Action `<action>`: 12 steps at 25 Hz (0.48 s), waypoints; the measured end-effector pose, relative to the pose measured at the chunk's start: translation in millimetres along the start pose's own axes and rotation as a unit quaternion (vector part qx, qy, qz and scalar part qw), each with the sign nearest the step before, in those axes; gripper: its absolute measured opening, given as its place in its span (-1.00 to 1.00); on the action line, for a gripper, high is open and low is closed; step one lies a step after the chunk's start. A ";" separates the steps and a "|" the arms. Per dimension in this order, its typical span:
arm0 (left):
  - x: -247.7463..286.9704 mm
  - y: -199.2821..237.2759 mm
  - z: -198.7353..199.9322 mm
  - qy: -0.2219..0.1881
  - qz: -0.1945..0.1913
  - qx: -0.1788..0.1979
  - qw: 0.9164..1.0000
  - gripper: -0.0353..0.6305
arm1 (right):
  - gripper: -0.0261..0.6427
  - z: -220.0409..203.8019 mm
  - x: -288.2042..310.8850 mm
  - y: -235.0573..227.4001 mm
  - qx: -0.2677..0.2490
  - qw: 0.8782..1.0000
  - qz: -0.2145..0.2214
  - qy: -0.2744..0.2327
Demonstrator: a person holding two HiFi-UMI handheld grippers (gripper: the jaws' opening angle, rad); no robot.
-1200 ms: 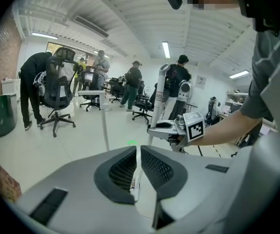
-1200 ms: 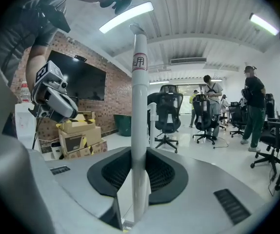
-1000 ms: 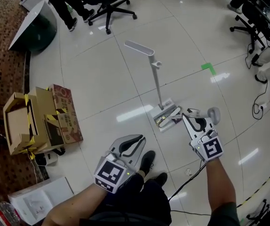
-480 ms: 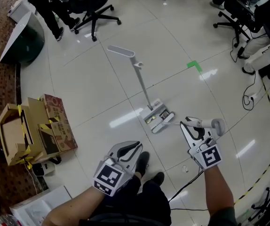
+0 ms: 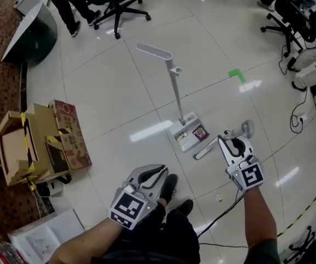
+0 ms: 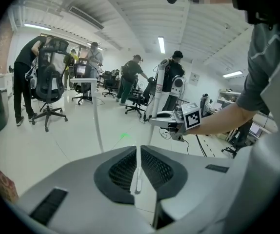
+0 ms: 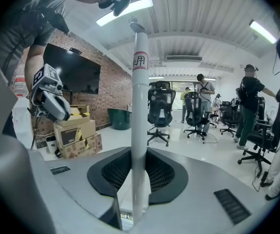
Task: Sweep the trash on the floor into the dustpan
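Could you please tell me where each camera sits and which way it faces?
Head view: on the person's head, facing steeply down at the floor and dustpan; both forearms, left gripper, right gripper and shoes show.
Left gripper view: on the left gripper, facing across the room; its own shut jaws show.
Right gripper view: on the right gripper, facing the brick wall; its jaws clamp the broom.
Shared: each gripper view shows the other gripper.

White long-handled dustpan (image 5: 184, 138), dark wrapper (image 5: 200, 132) on it
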State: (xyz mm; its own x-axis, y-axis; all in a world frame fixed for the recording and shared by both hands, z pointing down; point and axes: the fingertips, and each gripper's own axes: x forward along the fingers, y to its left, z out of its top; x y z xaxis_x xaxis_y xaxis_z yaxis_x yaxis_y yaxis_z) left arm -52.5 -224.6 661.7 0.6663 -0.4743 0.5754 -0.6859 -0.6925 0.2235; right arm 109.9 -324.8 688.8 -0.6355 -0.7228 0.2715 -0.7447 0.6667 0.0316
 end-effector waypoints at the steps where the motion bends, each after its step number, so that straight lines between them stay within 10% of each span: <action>1: 0.5 5.7 1.2 -0.001 0.003 0.001 1.000 -0.82 | -0.61 1.7 9.3 -0.4 0.002 1.000 0.003 0.001; 12: -3.5 29.6 8.8 -0.012 0.017 -0.004 1.000 -0.82 | -0.61 33.2 52.0 7.4 0.014 0.999 0.019 -0.039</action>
State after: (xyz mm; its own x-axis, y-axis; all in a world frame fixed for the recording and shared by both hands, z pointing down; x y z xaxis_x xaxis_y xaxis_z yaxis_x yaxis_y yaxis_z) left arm -72.5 -248.3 659.4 0.6497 -0.5097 0.5641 -0.7101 -0.6717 0.2109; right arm 64.6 -363.5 671.2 -0.6764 -0.7101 0.1953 -0.7247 0.6891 -0.0047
